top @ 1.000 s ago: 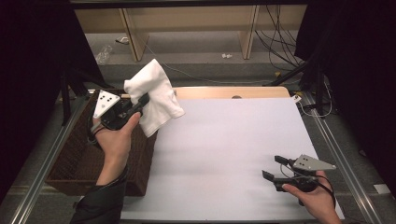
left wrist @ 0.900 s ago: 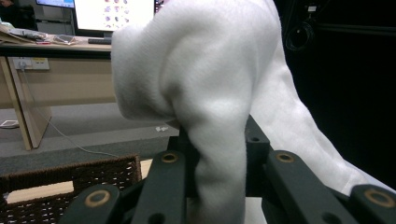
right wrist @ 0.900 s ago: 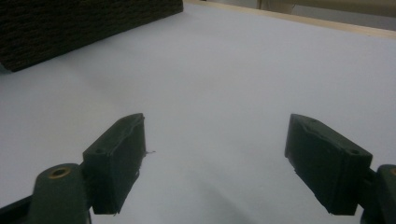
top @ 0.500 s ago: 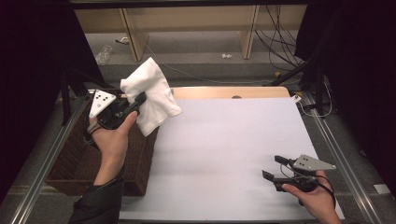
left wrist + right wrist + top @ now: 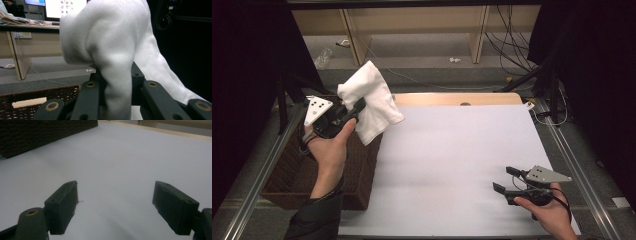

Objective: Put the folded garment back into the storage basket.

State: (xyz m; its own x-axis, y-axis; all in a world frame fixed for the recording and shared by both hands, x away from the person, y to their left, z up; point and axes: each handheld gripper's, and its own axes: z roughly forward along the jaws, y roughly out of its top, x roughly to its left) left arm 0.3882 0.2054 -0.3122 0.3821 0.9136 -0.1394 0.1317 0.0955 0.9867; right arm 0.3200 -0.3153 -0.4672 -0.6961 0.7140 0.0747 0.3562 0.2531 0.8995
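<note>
One white towel (image 5: pixel 371 104) pinched between the closed jaws of the left gripper (image 5: pixel 356 109), held in the air above the far edge of the wicker basket (image 5: pixel 292 175). Right gripper (image 5: pixel 506 180) spread wide, holding nothing, low over the white table (image 5: pixel 452 150), well apart from the basket.

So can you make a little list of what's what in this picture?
held thing: white fluffy cloth, lifted in the air
left gripper: shut on the cloth
right gripper: open, holding nothing, low over the table
beside the table: dark brown woven basket, under the left hand
table: white flat tabletop
</note>
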